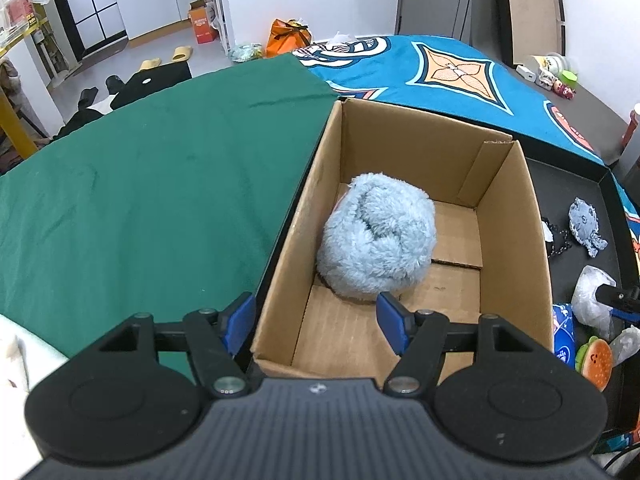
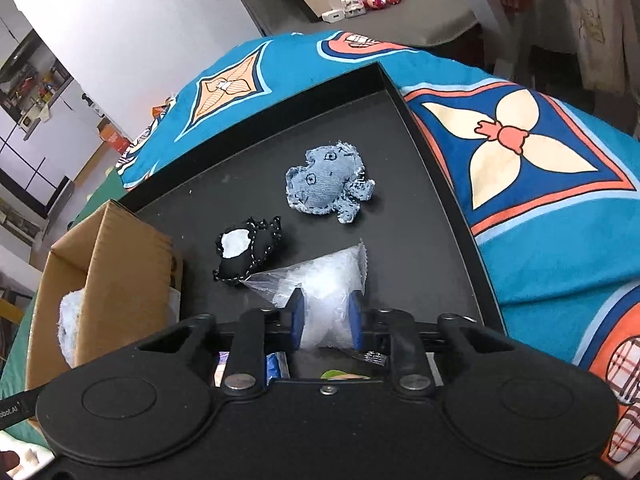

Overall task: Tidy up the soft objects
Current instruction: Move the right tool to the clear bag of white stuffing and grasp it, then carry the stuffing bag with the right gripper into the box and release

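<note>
The left gripper [image 1: 316,320] hangs over the near end of an open cardboard box [image 1: 516,240], its blue-padded jaws spread wide and holding nothing. Inside the box a fluffy pale-blue plush [image 1: 376,240] lies against the left wall on the cardboard floor. The box stands on a black tray [image 2: 440,208], beside a green cloth [image 1: 140,184] and a blue patterned cloth [image 2: 560,240] covering the desk. To the right, the right gripper [image 2: 326,320] has its jaws clenched on a crinkled clear plastic bag [image 2: 320,280] with white contents, just above the tray floor. Just beyond the bag lies a black stitched toy with a white patch [image 2: 248,250], touching the bag's corner; farther off sits a frayed denim plush [image 2: 328,180]. A small burger-shaped toy [image 1: 596,360] rests at the tray's near end.
</note>
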`<state>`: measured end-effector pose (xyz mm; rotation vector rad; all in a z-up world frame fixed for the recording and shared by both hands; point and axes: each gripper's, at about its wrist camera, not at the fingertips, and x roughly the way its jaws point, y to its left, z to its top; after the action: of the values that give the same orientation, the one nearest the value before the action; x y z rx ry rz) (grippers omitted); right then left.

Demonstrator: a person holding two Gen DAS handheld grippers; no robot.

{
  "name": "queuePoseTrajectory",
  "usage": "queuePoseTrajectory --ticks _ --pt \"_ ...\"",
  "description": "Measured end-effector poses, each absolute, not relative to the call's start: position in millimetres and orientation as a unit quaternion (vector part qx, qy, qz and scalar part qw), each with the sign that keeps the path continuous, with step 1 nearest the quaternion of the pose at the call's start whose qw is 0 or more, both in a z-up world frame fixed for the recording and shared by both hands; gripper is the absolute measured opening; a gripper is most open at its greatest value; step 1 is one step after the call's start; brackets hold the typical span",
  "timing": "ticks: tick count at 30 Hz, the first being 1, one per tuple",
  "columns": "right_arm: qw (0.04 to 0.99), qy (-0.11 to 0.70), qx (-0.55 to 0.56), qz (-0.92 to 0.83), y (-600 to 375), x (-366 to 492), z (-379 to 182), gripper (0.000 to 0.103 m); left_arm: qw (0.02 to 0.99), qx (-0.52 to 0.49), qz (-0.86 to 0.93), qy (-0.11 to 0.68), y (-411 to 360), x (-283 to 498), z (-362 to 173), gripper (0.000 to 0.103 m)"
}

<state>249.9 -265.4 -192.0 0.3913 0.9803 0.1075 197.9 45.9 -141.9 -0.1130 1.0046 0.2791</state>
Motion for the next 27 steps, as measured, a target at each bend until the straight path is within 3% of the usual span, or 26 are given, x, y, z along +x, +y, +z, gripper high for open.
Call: queuePoseTrajectory --ticks 27 --pt "0.891 0.422 0.15 0.08 -247 221 -138 0.02 0.881 -0.066 0.116 0.454 61 178 -121 0.065"
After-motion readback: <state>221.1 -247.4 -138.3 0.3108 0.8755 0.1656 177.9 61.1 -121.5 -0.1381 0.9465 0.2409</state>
